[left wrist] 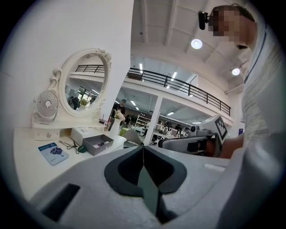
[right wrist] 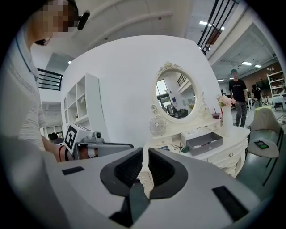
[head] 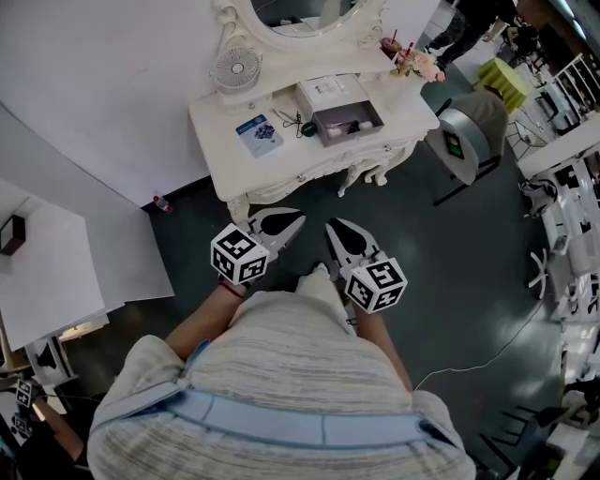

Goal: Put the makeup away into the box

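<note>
Makeup [head: 343, 125] shows to us only as a small pink piece lying inside the open grey rectangular box [head: 349, 139]; it is too small for us to tell what kind it is. The box sits on the white carved dressing-table worktop [head: 221, 129], towards its right side, with a flat white rectangular carton [head: 328, 90] against its far side. Just left of the box we see a small dark green round thing [head: 308, 128] and a thin black tangle [head: 289, 118], and further left a blue printed card [head: 260, 133] lies flat. At the back a small white round desk fan [head: 236, 67] stands beside the oval white-framed mirror [head: 305, 14], and a vase of pink flowers [head: 419, 66] stands at the far right corner.

We hold both claws close to our body, over the dark floor [head: 450, 244] and well apart from the worktop, pointing towards it. The left claw [head: 296, 222] has its jaws pressed together along one line, with nothing between them. The right claw [head: 331, 226] is narrow: its jaws leave only a thin slit, through which the white worktop front shows, and nothing is in it. The two claws are side by side, near each other and not touching.
</note>
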A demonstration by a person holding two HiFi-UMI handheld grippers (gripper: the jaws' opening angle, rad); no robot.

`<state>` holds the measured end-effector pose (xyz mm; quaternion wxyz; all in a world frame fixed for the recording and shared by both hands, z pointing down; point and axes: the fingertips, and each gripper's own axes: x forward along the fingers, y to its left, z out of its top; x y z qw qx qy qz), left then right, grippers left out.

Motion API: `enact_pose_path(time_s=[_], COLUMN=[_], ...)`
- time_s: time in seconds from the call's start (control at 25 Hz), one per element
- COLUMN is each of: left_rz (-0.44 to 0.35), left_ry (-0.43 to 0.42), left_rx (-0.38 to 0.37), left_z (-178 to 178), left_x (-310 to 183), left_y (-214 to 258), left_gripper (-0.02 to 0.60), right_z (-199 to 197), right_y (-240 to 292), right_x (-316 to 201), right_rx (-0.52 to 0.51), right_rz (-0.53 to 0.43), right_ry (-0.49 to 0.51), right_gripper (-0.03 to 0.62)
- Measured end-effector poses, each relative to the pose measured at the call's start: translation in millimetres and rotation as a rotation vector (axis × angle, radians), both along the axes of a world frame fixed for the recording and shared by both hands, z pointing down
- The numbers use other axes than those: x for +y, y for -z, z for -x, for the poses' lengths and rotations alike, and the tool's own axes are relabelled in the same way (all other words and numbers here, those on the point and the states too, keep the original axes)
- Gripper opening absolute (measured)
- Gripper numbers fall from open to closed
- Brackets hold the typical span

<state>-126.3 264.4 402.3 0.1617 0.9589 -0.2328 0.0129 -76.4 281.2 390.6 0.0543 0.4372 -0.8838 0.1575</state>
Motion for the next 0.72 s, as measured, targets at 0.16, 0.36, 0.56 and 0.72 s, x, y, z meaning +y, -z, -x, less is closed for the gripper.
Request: enact_pose_path(time_s=[0.16,0.36,0.56,0.72], left_rz=[0.016,0.035,0.056,0.075], left_ry=[0.005,0.02,0.058,0.09], left_rx=[-0.005,-0.019,-0.033,-0.048], left_z=[-3,-10,-13,-15], left_x=[-13,-43,-89,-125], left_y=[-6,-12,-21,-29], left_gripper=[0.014,0.014,0.014,0.014], right_z=[-6,-8,-12,-21], right_y=[-3,-10,-15,-19], right_x=[-15,-48,-99,-141], right_rx=[-0.01,-0.017,-0.027,-0.031], right_rz=[0.012,0.036,0.049,0.062], right_ry=[0.001,0.037,0.076,0.098], right_gripper=[0.011,0.011,0.011,0.011])
